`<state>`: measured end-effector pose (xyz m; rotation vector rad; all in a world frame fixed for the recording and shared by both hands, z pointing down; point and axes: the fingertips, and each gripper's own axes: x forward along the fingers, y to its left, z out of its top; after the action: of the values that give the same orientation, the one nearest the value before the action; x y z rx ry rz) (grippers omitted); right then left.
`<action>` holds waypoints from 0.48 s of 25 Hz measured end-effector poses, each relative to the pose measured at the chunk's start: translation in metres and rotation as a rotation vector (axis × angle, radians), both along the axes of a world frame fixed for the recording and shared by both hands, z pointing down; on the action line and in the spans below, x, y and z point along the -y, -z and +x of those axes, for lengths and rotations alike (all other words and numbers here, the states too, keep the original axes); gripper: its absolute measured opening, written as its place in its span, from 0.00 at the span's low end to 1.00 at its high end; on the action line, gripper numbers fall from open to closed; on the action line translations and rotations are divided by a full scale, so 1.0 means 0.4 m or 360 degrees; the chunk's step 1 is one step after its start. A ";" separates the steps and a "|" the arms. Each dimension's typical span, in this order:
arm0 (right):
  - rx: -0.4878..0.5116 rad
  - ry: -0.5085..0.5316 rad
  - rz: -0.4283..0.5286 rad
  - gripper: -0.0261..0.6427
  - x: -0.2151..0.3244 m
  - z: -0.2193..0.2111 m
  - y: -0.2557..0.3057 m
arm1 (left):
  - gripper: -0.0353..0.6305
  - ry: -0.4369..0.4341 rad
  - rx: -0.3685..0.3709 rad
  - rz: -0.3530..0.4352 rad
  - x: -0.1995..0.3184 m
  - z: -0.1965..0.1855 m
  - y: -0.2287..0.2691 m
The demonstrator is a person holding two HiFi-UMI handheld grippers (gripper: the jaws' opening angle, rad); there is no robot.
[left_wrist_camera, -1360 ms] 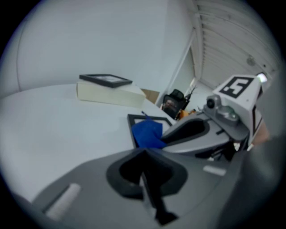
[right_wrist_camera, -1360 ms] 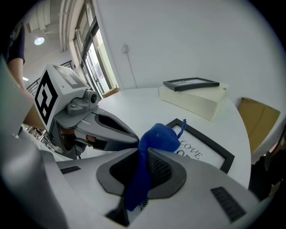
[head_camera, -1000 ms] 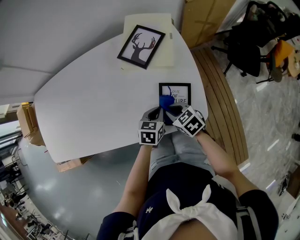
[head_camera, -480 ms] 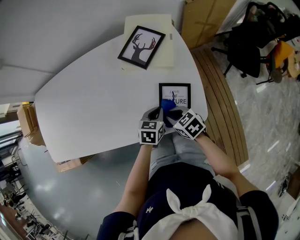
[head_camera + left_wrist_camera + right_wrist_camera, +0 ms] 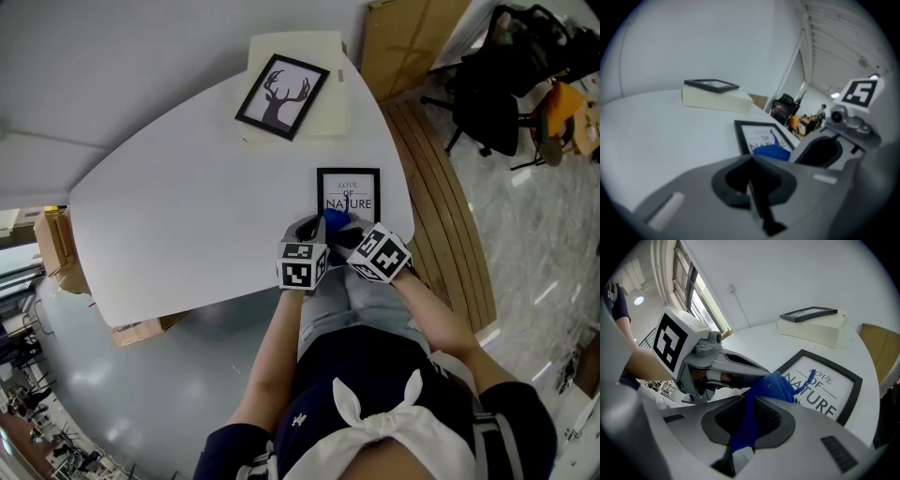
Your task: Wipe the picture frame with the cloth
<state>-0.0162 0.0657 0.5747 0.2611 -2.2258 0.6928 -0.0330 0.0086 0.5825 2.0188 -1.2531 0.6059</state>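
Picture frame (image 5: 349, 192) sat unheld near table (image 5: 187, 206) edge | right gripper (image 5: 754, 401) pinched cloth (image 5: 774, 384) | left gripper (image 5: 752, 164) pressed together, empty | risk: wipe could shove frame off.

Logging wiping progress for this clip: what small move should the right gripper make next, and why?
Probably slide the right gripper forward, dragging the blue cloth across the lettered picture frame. The cloth is clamped in that gripper and sits at the frame's near edge, with most of the frame beyond it.
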 end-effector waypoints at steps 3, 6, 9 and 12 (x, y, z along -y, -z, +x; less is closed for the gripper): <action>-0.0010 0.0016 -0.0003 0.12 -0.003 0.000 0.003 | 0.06 -0.0006 0.0003 -0.0003 -0.001 0.002 0.002; -0.0011 0.0043 0.0012 0.12 -0.003 0.001 0.003 | 0.06 -0.0005 0.0000 -0.0005 -0.001 0.002 0.002; -0.0024 0.0082 0.0049 0.12 0.003 0.008 -0.001 | 0.06 -0.0007 0.0001 -0.0004 -0.001 0.003 0.000; -0.0036 0.0090 0.0068 0.12 0.009 0.017 -0.005 | 0.06 -0.0013 0.0004 -0.0003 -0.002 0.002 -0.001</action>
<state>-0.0094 0.0620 0.5768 0.2251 -2.2197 0.6097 -0.0324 0.0093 0.5830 2.0230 -1.2456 0.6132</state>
